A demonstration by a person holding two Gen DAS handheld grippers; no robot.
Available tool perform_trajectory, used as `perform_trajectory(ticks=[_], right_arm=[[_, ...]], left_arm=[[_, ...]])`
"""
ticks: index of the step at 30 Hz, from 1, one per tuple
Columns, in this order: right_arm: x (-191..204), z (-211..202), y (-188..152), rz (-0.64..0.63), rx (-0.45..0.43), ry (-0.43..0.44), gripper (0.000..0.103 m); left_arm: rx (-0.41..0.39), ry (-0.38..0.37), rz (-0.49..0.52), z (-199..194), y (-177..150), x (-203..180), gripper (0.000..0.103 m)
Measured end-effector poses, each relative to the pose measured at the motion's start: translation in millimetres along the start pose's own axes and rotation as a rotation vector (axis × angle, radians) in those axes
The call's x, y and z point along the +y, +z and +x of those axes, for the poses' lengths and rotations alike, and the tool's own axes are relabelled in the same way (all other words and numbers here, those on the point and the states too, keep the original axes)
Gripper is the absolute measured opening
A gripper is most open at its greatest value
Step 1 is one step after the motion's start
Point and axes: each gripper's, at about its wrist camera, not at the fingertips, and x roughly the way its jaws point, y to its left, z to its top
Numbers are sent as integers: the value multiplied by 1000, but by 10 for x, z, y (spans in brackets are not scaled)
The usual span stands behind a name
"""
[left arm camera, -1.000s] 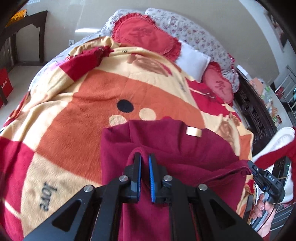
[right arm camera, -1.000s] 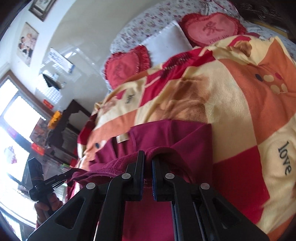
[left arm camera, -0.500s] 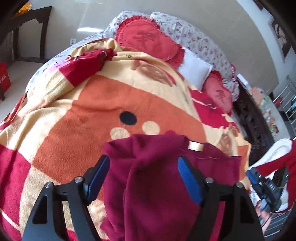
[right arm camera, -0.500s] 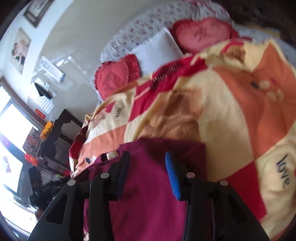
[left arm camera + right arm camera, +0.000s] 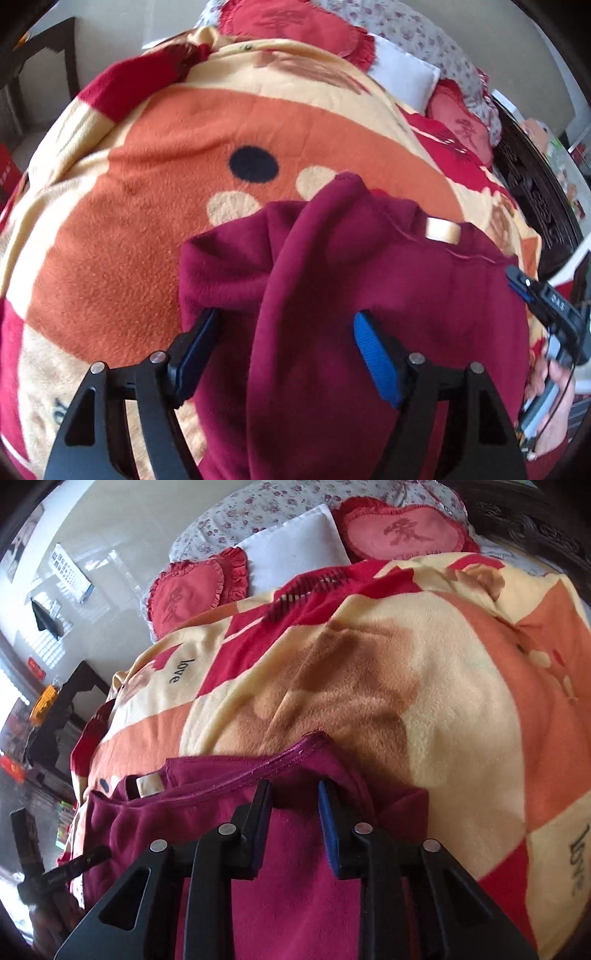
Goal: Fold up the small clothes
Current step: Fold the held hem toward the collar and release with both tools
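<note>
A dark red fleece garment (image 5: pixel 388 314) with a cream label (image 5: pixel 441 229) lies on the patterned blanket (image 5: pixel 147 229). A folded strip of it runs up between the fingers of my left gripper (image 5: pixel 284 354), which is wide open just above the cloth and holds nothing. In the right wrist view the same garment (image 5: pixel 288 867) lies under my right gripper (image 5: pixel 295 819), whose jaws stand open by a moderate gap over the garment's hemmed edge. The right gripper also shows in the left wrist view (image 5: pixel 543 306) at the garment's right side.
Red heart cushions (image 5: pixel 402 531) and a white pillow (image 5: pixel 295 554) lie at the head of the bed. A dark carved bed frame (image 5: pixel 532 184) runs along the right side. Dark furniture (image 5: pixel 62 716) stands beyond the bed's far side.
Both grippers were shut on the garment's edge a second ago. Both have opened and let go, and the cloth now lies on the blanket.
</note>
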Motion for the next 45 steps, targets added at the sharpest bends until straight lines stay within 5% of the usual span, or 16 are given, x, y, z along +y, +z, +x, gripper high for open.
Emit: perform_trajectory(ticks=[10,20,24,26,28,29,35,41,45], right_arm=[[-17,-898,-610,-77,42,109,20],[-338,-1188,-1292,-22,84,73,29],[-423,-1101,-1359,33,104,98,30],[-421,-1021,-1369,51,125,108,29],[-382,-977,-1363,50,149,119,0],[-339,-993,-1350,28,147,112,0],[-106,-1323,-1225,-136,87,61,0],[-301,-1059,-1348,-88,161,18,0],[-281,-1194,-1270,-66,112,-32,3]], left_arm=[[-39,-113,58,-867,-680,328,79],[48,-162,126,-687,-1303,243,76],[92,-144,168,-491,-1277,142,30],[101,-127,169,-474,-1245,136,21],[102,-130,144,-546,-1196,181,13],[93,-130,141,-611,-1170,202,10],[4,-124,178,-947,-1192,278,9],[58,-116,88,-618,-1334,393,9],[30,-75,92,-770,-1309,337,23]])
